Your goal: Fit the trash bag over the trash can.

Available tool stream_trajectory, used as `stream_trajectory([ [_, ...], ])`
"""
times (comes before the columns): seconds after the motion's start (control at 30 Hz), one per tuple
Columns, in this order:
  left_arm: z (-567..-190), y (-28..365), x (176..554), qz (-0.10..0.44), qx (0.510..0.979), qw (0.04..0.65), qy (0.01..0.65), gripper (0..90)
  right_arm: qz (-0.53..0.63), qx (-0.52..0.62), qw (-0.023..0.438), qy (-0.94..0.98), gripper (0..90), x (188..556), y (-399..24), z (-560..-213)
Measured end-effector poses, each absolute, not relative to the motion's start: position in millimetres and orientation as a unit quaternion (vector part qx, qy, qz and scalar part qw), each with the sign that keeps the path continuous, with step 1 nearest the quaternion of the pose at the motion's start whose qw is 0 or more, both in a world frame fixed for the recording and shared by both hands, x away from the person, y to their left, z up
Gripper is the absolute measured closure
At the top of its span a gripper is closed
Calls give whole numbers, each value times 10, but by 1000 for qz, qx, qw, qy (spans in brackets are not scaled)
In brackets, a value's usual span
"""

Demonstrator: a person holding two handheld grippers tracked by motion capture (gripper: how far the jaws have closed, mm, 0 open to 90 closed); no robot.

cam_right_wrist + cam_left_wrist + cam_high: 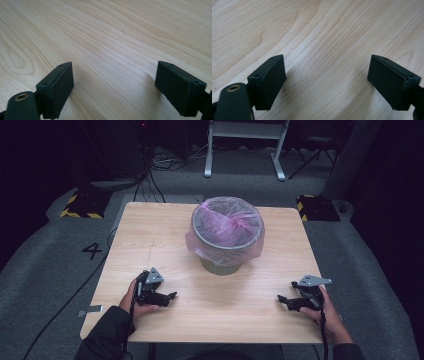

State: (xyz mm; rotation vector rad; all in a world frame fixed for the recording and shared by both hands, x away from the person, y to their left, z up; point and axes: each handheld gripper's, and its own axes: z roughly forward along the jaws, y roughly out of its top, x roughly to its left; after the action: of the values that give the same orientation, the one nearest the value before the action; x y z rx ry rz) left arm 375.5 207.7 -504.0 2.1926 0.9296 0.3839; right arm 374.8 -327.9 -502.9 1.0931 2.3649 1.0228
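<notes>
A grey bin lined with a pink plastic bag [227, 231] stands on the far middle of the wooden table [150, 245]; the bag's edge is folded out over the rim. My left gripper [171, 296] rests low over the near left of the table, held in a hand, and points right toward the middle. Its jaws stand wide apart over bare wood [327, 72], nothing between them. My right gripper [281, 299] sits low at the near right and points left. Its jaws are also wide apart over bare wood [115, 75], holding nothing.
The table's front edge [200, 340] runs just behind both hands. Grey carpet surrounds the table, with a cable [65, 302] at the left, yellow-black striped blocks [82, 205] beyond the far corners, and a white frame's legs [245, 150] farther back.
</notes>
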Motion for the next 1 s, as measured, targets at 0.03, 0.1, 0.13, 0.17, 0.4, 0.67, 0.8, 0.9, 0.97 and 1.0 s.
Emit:
stream_trajectory([
  [0.03,-5040,2076,3757,148,849,357,359,147,362,388,173,830,152,3739,-3287,-5035],
  [0.1,-5040,2074,3757,148,849,357,360,147,360,391,174,829,144,3737,-3294,-5035],
  [0.13,-5040,2074,3757,148,849,357,360,147,361,391,175,829,143,3737,-3292,-5036],
  [0.17,-5040,2074,3757,148,849,357,361,147,360,391,175,829,143,3738,-3294,-5036],
  [0.4,-5040,2074,3757,148,849,357,361,147,359,393,175,828,134,3745,-3288,-5036],
  [0.67,-5040,2073,3756,148,849,357,361,147,358,398,176,827,124,3759,-3278,-5037],
  [0.8,-5040,2074,3757,148,849,357,361,147,358,397,176,827,123,3763,-3279,-5038],
  [0.9,-5040,2073,3756,148,849,357,361,147,358,396,176,827,123,3764,-3280,-5038],
  [0.97,-5041,2072,3756,147,848,357,362,147,358,396,176,827,123,3764,-3280,-5038],
  [1.0,-5040,2074,3757,148,849,357,361,147,358,396,176,827,123,3764,-3280,-5038],
])
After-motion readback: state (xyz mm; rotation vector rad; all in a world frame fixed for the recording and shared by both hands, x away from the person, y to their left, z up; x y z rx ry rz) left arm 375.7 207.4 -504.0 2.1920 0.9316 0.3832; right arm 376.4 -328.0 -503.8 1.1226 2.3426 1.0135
